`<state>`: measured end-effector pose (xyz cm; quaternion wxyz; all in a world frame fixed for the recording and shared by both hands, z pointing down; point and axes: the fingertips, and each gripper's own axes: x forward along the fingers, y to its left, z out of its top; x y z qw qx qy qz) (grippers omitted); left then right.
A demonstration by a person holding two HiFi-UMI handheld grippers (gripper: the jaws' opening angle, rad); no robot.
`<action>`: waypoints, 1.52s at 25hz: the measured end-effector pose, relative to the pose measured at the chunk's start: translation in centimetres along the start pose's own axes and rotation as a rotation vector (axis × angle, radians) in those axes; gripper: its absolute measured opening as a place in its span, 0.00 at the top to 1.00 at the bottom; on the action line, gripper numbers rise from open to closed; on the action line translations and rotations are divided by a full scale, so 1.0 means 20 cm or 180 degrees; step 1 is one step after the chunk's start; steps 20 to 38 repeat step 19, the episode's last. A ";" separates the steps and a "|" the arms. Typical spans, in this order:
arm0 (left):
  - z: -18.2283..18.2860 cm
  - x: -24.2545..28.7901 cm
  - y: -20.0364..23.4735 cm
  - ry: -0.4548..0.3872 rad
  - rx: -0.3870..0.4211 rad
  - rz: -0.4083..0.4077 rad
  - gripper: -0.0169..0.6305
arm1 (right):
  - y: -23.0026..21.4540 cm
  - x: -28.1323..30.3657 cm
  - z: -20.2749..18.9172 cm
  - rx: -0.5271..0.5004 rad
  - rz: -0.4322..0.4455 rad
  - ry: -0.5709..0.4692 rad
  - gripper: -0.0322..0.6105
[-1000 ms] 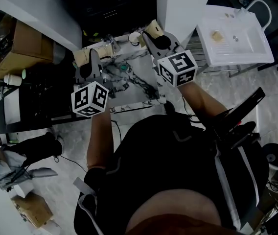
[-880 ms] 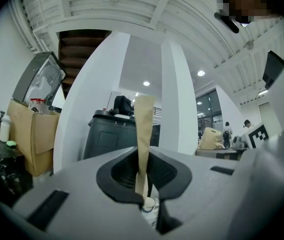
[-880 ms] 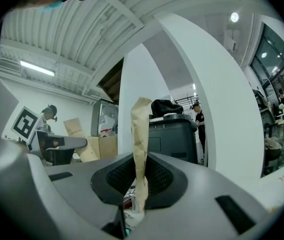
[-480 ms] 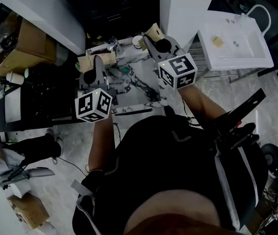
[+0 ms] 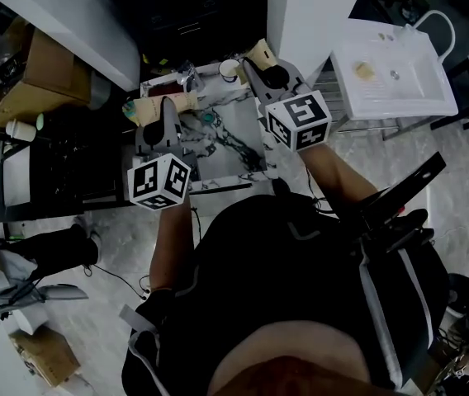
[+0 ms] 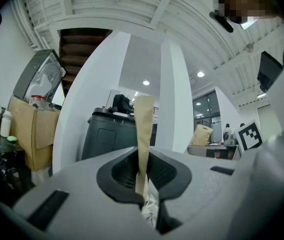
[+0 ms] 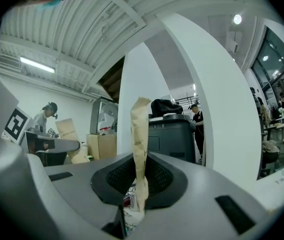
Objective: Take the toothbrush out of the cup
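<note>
L tongs (image 6: pixel 143 186) clamped on tan strip (image 6: pixel 143 129), R tongs (image 7: pixel 138 189) on second strip (image 7: pixel 139 134); cup (image 5: pixel 229 70) ahead of R tongs may be toppled, jaws occupied.

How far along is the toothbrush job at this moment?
Nothing looks done. In hand: the left tool and right tool each pinch a tan paper strip. Left: the small white cup on the marbled table is in neither tool; no toothbrush can be made out.

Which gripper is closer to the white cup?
The right gripper, right beside the white cup; the left gripper is farther off. Both pinch brown paper.
</note>
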<state>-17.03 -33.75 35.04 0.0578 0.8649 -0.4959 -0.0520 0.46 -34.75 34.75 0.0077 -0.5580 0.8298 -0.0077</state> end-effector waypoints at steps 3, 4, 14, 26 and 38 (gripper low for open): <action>0.00 0.00 -0.01 -0.0008 -0.0005 -0.0016 0.93 | 0.00 0.00 0.00 -0.0006 0.0015 0.0005 0.87; 0.00 0.00 -0.01 -0.0013 -0.0005 -0.0026 0.93 | 0.00 0.00 0.00 -0.0009 0.0016 -0.0005 0.87; -0.01 0.02 -0.03 0.0000 0.0058 -0.0021 0.93 | -0.01 0.02 0.00 0.0004 0.0005 -0.0043 0.87; 0.00 0.03 -0.05 0.0003 0.0234 -0.0016 0.93 | -0.01 0.03 0.00 0.0067 0.0045 -0.0066 0.87; 0.00 0.03 -0.05 0.0003 0.0234 -0.0016 0.93 | -0.01 0.03 0.00 0.0067 0.0045 -0.0066 0.87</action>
